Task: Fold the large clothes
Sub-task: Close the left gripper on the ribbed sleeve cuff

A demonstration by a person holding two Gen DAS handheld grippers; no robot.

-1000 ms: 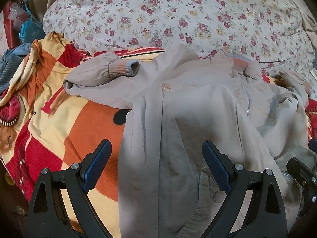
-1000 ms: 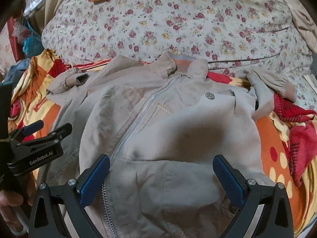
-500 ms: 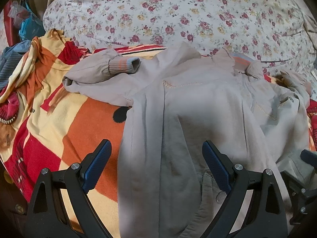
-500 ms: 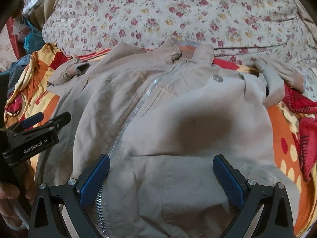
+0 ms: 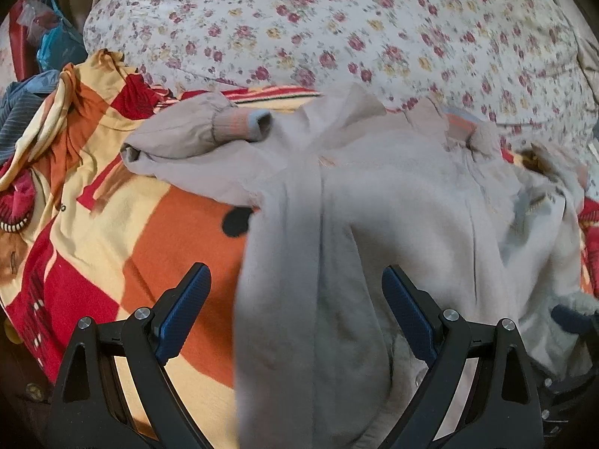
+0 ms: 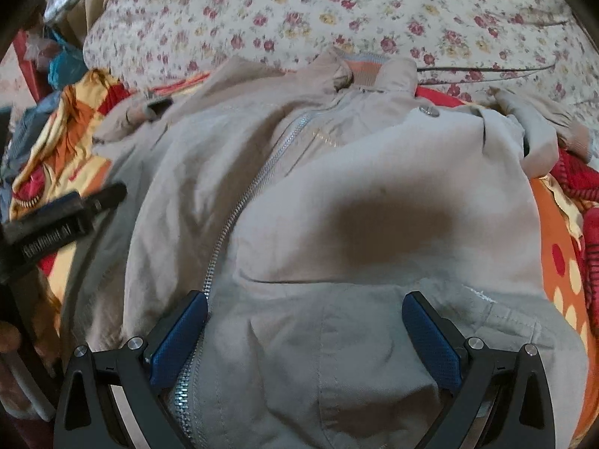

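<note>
Beige jacket [image 6: 337, 205] spread mid-frame over patterned blanket [image 5: 112, 224]. Left gripper [image 5: 295, 299] and right gripper [image 6: 305, 323] both wide apart, empty, low-centre frame.

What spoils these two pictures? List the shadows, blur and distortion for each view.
Left wrist view: fisheye bends the edges, corners go black, the flowered quilt is smeared by motion blur, and a soft shadow lies on the jacket. Right wrist view: a dark shadow patch on the jacket; the left gripper is blurred.
</note>
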